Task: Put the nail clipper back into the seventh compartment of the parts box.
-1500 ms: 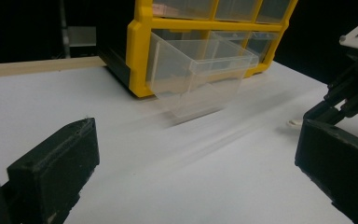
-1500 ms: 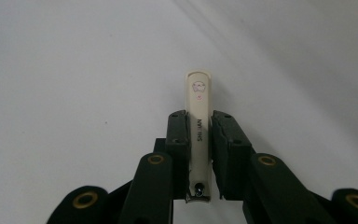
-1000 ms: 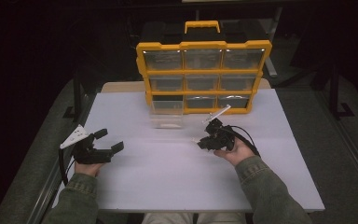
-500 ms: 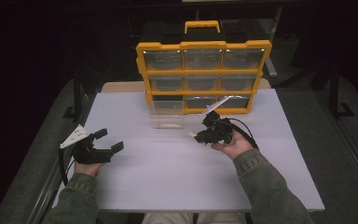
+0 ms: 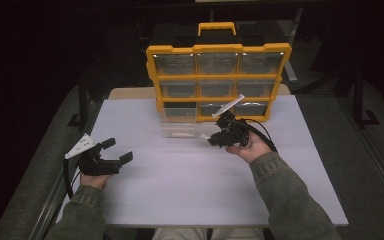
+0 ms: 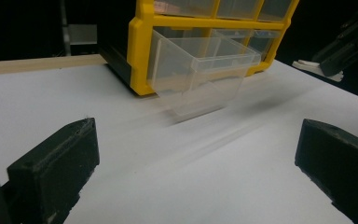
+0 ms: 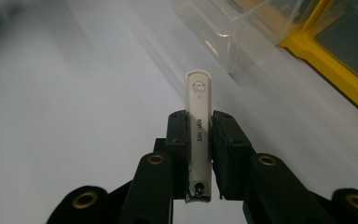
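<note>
One small white nail clipper sits clamped at its middle between the right gripper jaws, just short of the pulled-out clear drawer; it looks light, stiff, slick-sided, so a mid-body hold suits. The left gripper rests wide apart, holding nothing.

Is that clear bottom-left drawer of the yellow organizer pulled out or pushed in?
Pulled out. The clear drawer juts forward from the yellow organizer over the white table, while neighboring drawers sit flush in the frame.
</note>
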